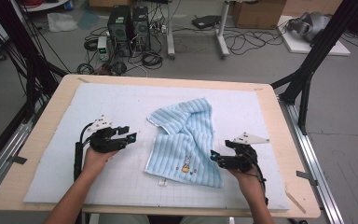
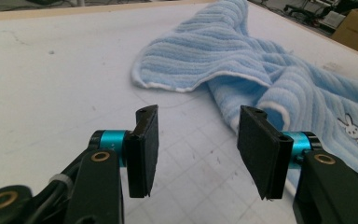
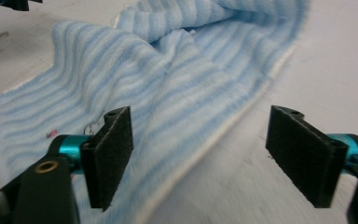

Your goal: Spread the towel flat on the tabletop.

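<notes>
A light blue striped towel [image 1: 186, 140] lies crumpled on the white gridded mat [image 1: 121, 102], with a small rabbit picture near its front edge. My left gripper [image 1: 129, 134] is held just left of the towel, jaws open and empty. In the left gripper view those jaws [image 2: 198, 135] point at the towel [image 2: 242, 65], whose white-edged fold lies just beyond them. My right gripper [image 1: 213, 156] is at the towel's right front corner. In the right gripper view its jaws [image 3: 200, 140] stand wide apart over the towel's right edge [image 3: 168, 79], pads clear of the cloth.
The mat covers most of a wooden table [image 1: 46, 121]. Beyond the far edge, computer towers [image 1: 128, 28] and tangled cables sit on the floor. Black frame legs [image 1: 307, 70] stand at the right and left of the table.
</notes>
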Demonstrator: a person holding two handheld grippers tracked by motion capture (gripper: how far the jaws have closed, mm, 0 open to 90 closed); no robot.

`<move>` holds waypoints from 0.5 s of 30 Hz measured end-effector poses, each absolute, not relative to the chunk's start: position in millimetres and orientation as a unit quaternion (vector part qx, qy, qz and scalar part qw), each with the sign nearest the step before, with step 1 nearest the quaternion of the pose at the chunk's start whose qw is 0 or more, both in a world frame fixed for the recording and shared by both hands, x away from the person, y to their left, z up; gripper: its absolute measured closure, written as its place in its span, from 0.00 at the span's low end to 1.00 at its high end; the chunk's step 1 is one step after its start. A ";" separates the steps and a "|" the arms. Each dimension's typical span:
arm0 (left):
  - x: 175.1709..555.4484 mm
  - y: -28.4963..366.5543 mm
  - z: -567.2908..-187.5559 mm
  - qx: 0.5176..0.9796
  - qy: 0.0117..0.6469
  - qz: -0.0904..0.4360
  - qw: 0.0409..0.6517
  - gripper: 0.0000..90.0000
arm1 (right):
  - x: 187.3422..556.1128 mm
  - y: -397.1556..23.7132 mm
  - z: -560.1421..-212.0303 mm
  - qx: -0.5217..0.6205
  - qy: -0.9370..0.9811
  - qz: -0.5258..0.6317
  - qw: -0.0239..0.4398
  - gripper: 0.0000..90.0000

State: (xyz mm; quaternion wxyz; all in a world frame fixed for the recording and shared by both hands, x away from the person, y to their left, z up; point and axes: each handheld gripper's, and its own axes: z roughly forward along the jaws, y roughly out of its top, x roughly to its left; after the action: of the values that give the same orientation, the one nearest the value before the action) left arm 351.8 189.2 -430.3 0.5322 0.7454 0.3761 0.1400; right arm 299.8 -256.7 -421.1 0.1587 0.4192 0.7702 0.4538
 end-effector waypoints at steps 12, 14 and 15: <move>406.8 115.8 -425.2 0.767 0.369 0.107 0.513 0.46 | 306.2 -237.8 -428.2 0.393 0.799 0.426 0.163 0.25; 410.5 109.3 -426.3 0.774 0.366 0.105 0.507 0.46 | 306.1 -239.1 -428.4 0.393 0.798 0.428 0.162 0.25; 413.4 102.6 -427.5 0.779 0.363 0.103 0.500 0.46 | 306.0 -239.7 -428.5 0.392 0.798 0.428 0.162 0.25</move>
State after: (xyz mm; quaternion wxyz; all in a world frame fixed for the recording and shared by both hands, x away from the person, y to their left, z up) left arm 413.4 102.6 -427.5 0.4998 0.7794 0.3635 0.1029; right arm 306.0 -239.7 -428.5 0.1620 0.3921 0.7981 0.4279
